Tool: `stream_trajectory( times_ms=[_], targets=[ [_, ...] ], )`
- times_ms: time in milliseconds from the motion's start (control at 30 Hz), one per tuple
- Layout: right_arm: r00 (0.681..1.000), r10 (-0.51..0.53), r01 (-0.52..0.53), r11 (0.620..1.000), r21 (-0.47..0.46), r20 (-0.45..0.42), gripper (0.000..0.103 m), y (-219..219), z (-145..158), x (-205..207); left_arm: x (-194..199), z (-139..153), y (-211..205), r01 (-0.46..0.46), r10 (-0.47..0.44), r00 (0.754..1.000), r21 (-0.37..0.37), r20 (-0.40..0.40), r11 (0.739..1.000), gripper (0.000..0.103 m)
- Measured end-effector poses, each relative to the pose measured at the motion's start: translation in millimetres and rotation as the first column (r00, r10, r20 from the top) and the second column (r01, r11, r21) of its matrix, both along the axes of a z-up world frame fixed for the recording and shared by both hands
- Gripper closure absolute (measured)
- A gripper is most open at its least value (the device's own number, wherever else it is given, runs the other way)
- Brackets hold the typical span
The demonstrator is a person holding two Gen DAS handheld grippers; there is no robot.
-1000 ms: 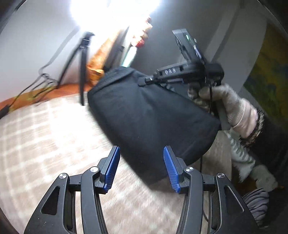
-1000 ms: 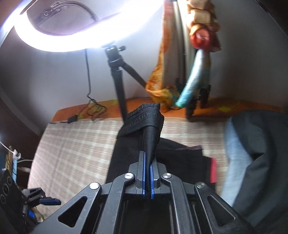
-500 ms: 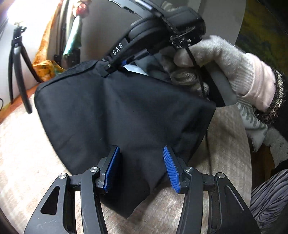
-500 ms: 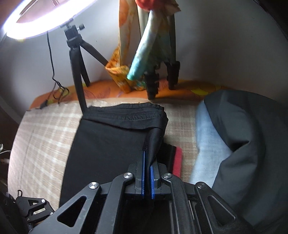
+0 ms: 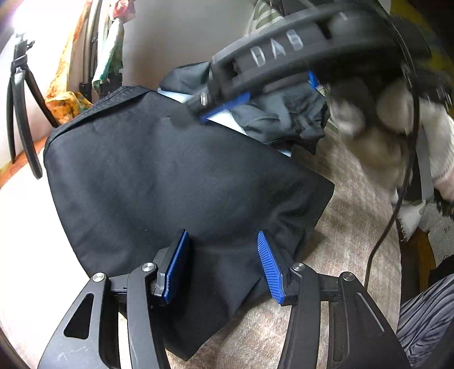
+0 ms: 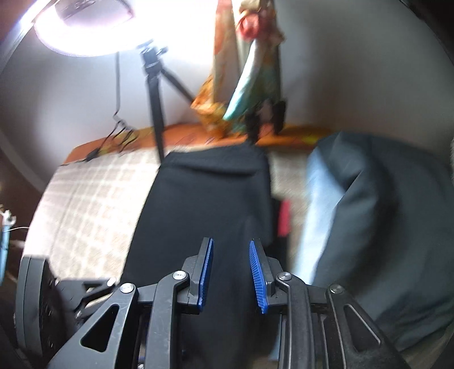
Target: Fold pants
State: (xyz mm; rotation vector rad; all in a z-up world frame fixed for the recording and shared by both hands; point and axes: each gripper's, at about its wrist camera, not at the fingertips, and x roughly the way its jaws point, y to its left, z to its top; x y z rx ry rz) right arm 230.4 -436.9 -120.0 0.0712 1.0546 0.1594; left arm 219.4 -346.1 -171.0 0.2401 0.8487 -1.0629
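Observation:
The black pants (image 5: 170, 181) lie folded flat on the beige checked bed cover (image 5: 349, 227), waistband toward the wall. They also show in the right wrist view (image 6: 210, 198). My left gripper (image 5: 221, 264) is open, its blue pads low over the near edge of the pants, empty. My right gripper (image 6: 230, 272) is open just above the pants and holds nothing. In the left wrist view it (image 5: 227, 105) hovers over the far right side of the pants, held by a gloved hand (image 5: 377, 136).
A pile of dark grey and light blue clothes (image 6: 369, 215) lies right of the pants. A ring light (image 6: 85, 25) on a tripod (image 6: 154, 93) stands at the back, with cables. Colourful cloth (image 6: 249, 71) hangs on the wall. A red item (image 6: 283, 218) peeks out beside the pants.
My right gripper has opened and let go of the pants' fold, which has dropped flat. The left gripper stays open, closer over the pants' near edge.

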Motion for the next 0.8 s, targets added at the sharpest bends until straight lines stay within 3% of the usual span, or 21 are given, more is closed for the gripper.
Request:
stream_trajectory(
  times_ms=[267, 400, 467, 567, 800],
  targets=[
    [0.991, -0.097, 0.097, 0.995, -0.008, -0.087, 0.087, -25, -41, 0, 6, 0, -2, 0.006, -0.006, 0.999, -0.017, -0.031, 1.000, 0.054],
    [0.990, -0.101, 0.097, 0.994, -0.044, -0.100, 0.088, -32, -47, -5, 18, 5, 19, -0.029, 0.015, 0.989, -0.089, -0.147, 0.996, 0.054],
    [0.990, -0.107, 0.103, 0.993, -0.049, -0.089, 0.080, -35, -41, -6, 28, 8, 38, -0.079, 0.048, 0.976, -0.136, -0.214, 0.988, 0.049],
    [0.993, -0.090, 0.093, 0.995, 0.035, -0.074, 0.070, -47, -29, -5, 42, 12, 63, -0.147, 0.105, 0.964, -0.163, -0.243, 0.976, 0.049],
    [0.991, -0.100, 0.105, 0.993, 0.059, -0.085, 0.052, -55, -24, 14, 78, 7, 87, -0.278, 0.217, 0.921, -0.154, -0.324, 0.948, 0.046]
  ],
)
